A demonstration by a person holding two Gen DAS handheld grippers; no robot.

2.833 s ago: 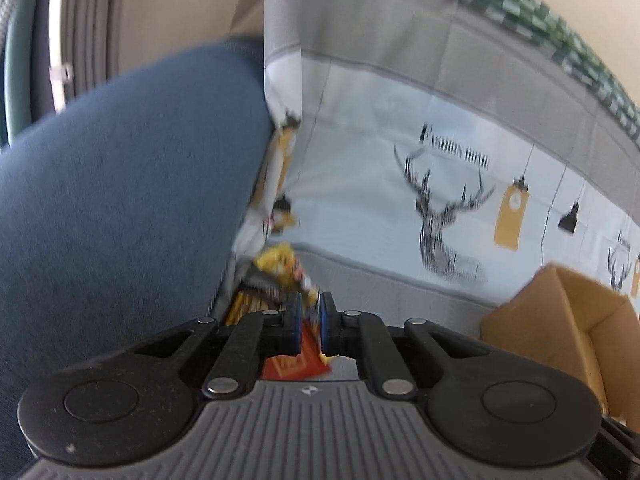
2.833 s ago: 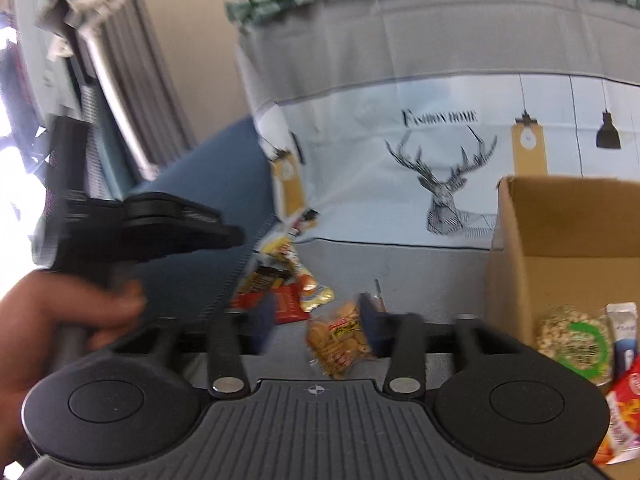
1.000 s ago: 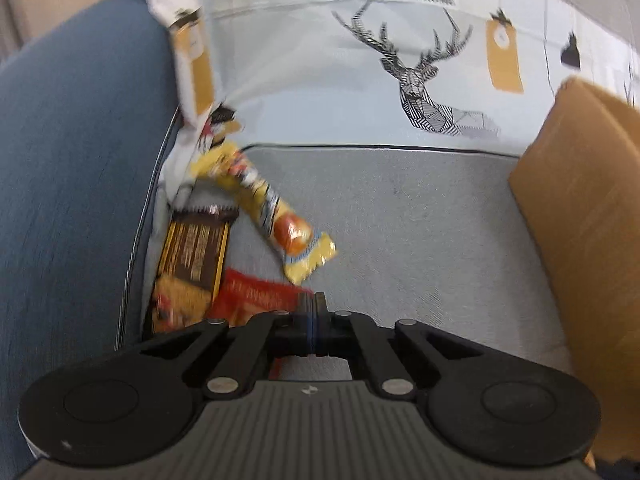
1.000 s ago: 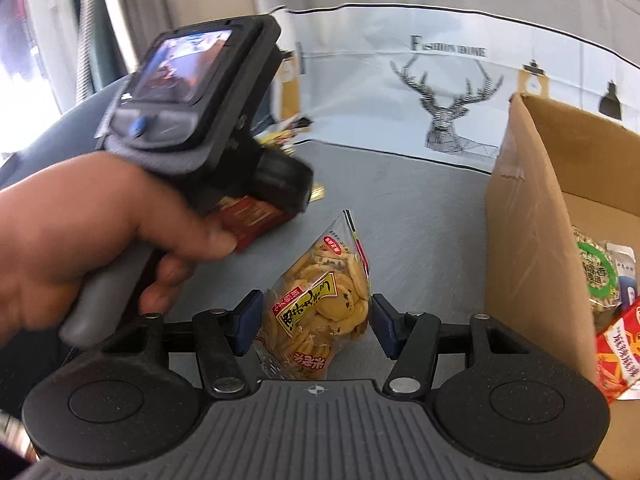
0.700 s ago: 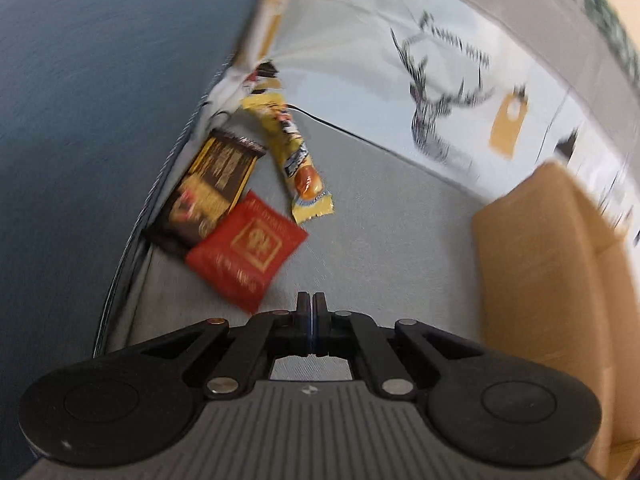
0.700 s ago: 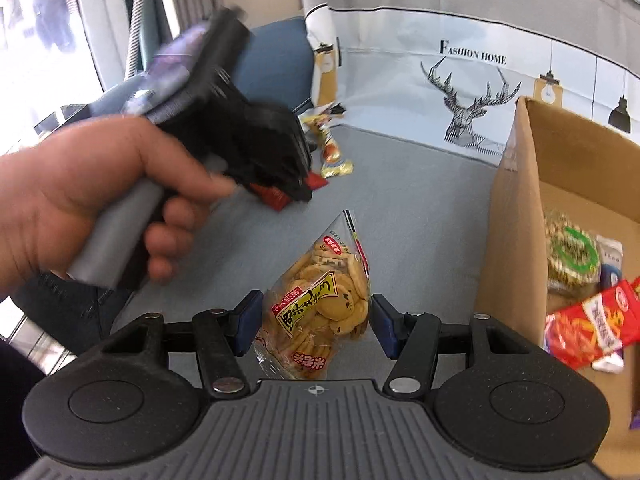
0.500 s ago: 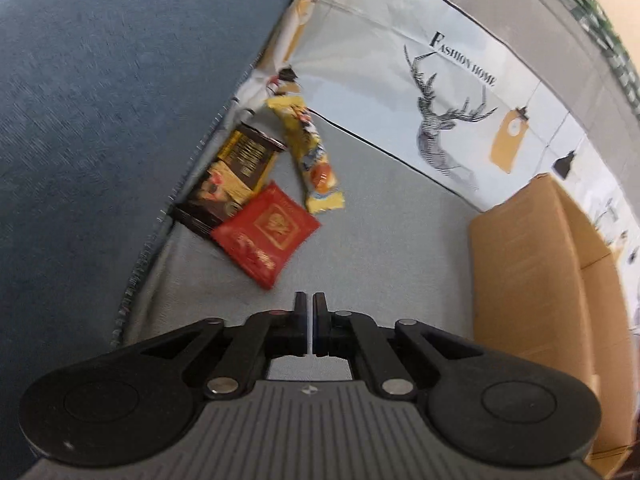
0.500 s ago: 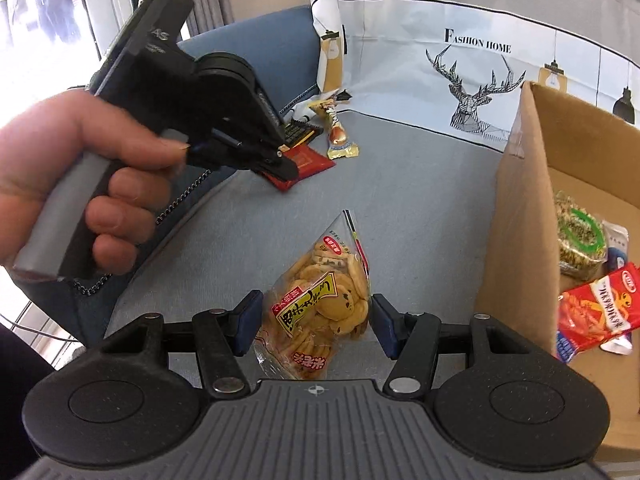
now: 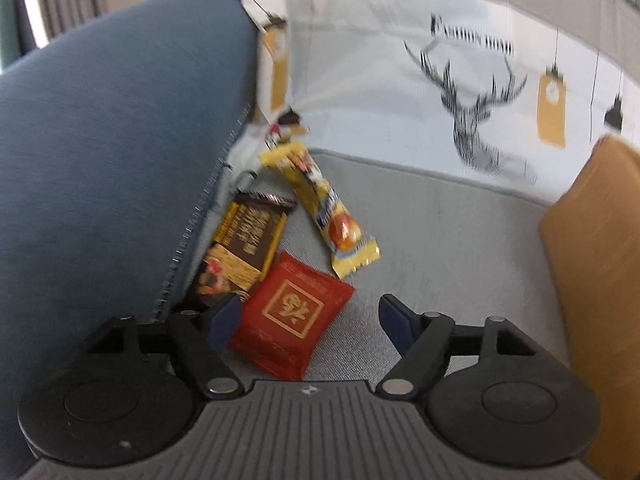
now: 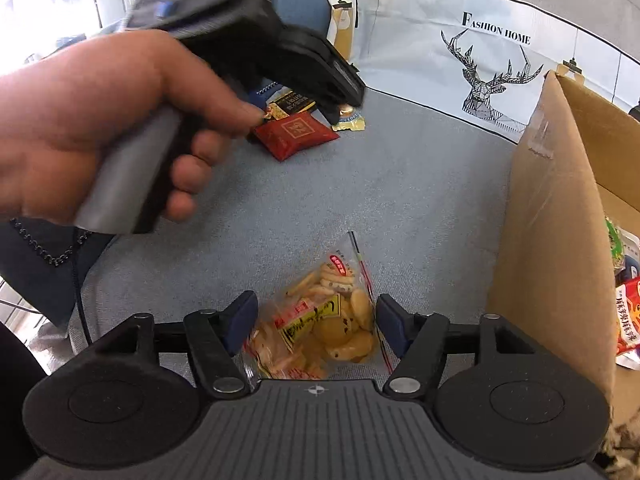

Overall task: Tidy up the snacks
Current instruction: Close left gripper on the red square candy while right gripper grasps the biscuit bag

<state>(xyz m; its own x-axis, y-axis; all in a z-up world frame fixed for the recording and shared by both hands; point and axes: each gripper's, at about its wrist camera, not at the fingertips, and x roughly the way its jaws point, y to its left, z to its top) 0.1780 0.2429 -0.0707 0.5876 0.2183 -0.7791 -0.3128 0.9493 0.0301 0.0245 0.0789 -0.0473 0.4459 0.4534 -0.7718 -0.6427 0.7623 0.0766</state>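
A red snack packet [image 9: 289, 312] lies on the grey sofa seat [image 9: 440, 240], between the jaws of my open left gripper [image 9: 308, 322], nearer the left finger. A dark chocolate bar [image 9: 244, 240] and a yellow snack bar [image 9: 320, 208] lie behind it by the blue armrest [image 9: 100, 140]. The red packet also shows in the right wrist view [image 10: 294, 132], under the left gripper. My right gripper [image 10: 316, 326] is open around a clear bag of biscuits [image 10: 324, 320]; whether the pads touch it I cannot tell.
An open cardboard box [image 10: 556, 220] stands at the right, with several snack packs [image 10: 628, 300] inside; its side also shows in the left wrist view [image 9: 596, 280]. A deer-print cushion [image 10: 492, 60] stands behind the seat. The hand [image 10: 100, 128] holding the left gripper fills the upper left.
My left gripper has opened from shut and come down over the red packet. My right gripper has tilted down over the biscuit bag, its jaws still wide around it.
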